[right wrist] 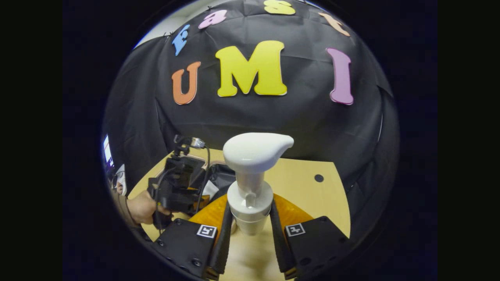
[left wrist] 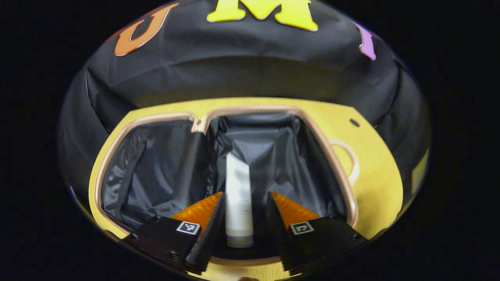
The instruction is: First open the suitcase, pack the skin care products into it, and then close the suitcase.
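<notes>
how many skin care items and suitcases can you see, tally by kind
white tube: 1
white pump bottle: 1
open suitcase: 1
total: 3

Both views are dim with strong fisheye bending toward the edges. In the left gripper view the white tube (left wrist: 238, 203) at lower centre is softly blurred. The white pump bottle (right wrist: 252, 175) at centre of the right gripper view carries faint glare from overhead light.

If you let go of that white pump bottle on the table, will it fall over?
Maybe. The pump bottle looks top-heavy: wide head, narrow neck. Its plastic seems smooth, so it could slip between the right gripper fingers.
</notes>
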The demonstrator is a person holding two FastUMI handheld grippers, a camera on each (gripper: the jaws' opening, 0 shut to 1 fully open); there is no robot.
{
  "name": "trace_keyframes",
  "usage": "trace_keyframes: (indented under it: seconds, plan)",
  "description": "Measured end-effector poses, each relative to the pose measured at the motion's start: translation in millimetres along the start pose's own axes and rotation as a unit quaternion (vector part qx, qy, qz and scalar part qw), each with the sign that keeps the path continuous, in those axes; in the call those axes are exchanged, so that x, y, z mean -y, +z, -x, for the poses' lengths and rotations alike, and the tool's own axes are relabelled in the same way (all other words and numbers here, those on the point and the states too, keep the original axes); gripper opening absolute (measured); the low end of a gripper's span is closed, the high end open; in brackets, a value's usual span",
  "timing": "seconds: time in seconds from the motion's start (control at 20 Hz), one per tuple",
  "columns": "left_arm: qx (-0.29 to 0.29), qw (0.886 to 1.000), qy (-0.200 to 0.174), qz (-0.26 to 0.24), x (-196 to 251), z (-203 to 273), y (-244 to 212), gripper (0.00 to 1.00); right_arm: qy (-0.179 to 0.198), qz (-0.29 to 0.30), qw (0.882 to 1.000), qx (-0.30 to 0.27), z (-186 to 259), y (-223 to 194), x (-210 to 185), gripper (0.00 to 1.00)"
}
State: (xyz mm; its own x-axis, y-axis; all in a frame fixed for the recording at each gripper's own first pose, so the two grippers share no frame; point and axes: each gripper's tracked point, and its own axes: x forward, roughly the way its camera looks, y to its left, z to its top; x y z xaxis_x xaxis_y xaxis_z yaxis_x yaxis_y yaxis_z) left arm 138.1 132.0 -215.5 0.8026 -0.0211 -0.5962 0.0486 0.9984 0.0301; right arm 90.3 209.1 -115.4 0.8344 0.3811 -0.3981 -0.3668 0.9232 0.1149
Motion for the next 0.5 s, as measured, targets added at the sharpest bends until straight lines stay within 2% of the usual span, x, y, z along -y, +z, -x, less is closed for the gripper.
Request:
trace_keyframes:
  seconds: [0.05,0.1,0.15,0.2,0.35,0.5]
  plan:
    - [0.030,1.000,0.002,-0.006,-7.4,13.3,9.5,0.82,0.008,0.000,1.000,-0.006,-15.1,1.7,-11.3,0.47]
    - [0.056,0.998,0.012,-0.011,-15.4,28.6,18.7,0.82,0.017,0.001,1.000,-0.016,-30.4,-0.7,-23.4,0.45]
    - [0.077,0.997,0.017,-0.014,-24.3,42.4,26.7,0.86,0.024,0.005,0.999,-0.031,-44.7,-7.7,-35.4,0.47]
    - [0.095,0.995,0.021,-0.015,-33.3,55.5,32.3,0.98,0.029,0.007,0.999,-0.044,-56.9,-15.3,-46.5,0.45]
    - [0.137,0.990,0.040,-0.022,-58.7,97.3,33.3,1.00,0.042,-0.009,0.995,-0.092,-88.3,-46.9,-80.3,0.47]
    - [0.185,0.981,0.050,-0.019,-89.8,122.6,38.4,1.00,0.040,-0.007,0.990,-0.134,-110.4,-81.5,-97.9,0.47]
